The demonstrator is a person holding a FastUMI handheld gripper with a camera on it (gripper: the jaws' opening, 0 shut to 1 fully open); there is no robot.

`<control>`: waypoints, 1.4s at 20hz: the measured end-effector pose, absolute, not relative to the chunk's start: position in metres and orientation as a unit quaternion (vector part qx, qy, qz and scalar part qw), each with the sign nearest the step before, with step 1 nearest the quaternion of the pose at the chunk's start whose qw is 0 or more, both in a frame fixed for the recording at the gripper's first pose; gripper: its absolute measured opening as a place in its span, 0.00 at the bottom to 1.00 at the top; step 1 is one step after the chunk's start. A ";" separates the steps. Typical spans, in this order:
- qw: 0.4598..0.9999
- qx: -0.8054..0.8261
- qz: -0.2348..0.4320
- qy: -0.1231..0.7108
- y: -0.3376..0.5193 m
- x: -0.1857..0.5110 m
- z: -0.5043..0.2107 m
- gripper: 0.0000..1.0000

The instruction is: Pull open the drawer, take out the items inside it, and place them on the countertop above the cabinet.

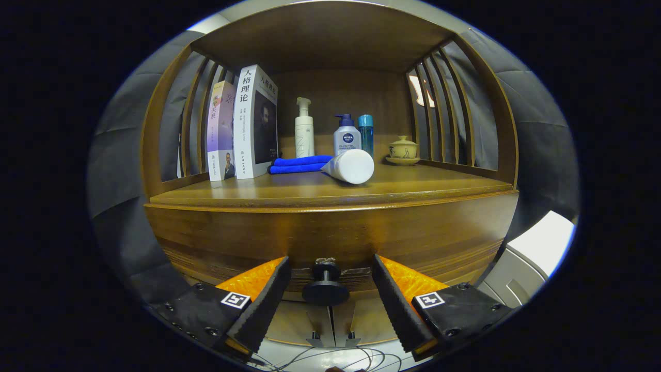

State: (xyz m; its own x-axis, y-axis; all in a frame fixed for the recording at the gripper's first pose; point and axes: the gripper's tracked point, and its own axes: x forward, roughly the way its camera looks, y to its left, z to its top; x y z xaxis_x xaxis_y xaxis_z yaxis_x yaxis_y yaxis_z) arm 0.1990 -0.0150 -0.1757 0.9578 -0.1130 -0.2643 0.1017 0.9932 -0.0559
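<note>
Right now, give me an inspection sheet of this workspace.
Surface: wooden countertop above the drawer front.
Job's things: drawer looks shut; its knob sits between the fingers, untouched.
Clutter: two books, blue cloth, white tube lying down, three bottles, lidded cup on a saucer.
Gripper: fingers open, either side of the knob.
Cables: thin wires on the floor.
Surroundings: slatted cabinet sides, grey wall, white box.

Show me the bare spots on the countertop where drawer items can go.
The front strip of the countertop is bare, from below the books across to the cup. Widest patch: between the lying tube and the cup. The back is crowded with bottles and towel. Gripper jaws open around the knob.
</note>
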 end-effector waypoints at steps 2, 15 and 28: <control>0.988 -0.023 -0.068 0.137 -0.022 0.194 -0.172 0.99; 0.994 -0.033 -0.102 0.036 -0.052 0.073 -0.048 0.98; 0.994 -0.006 -0.110 0.000 -0.082 -0.020 0.011 0.98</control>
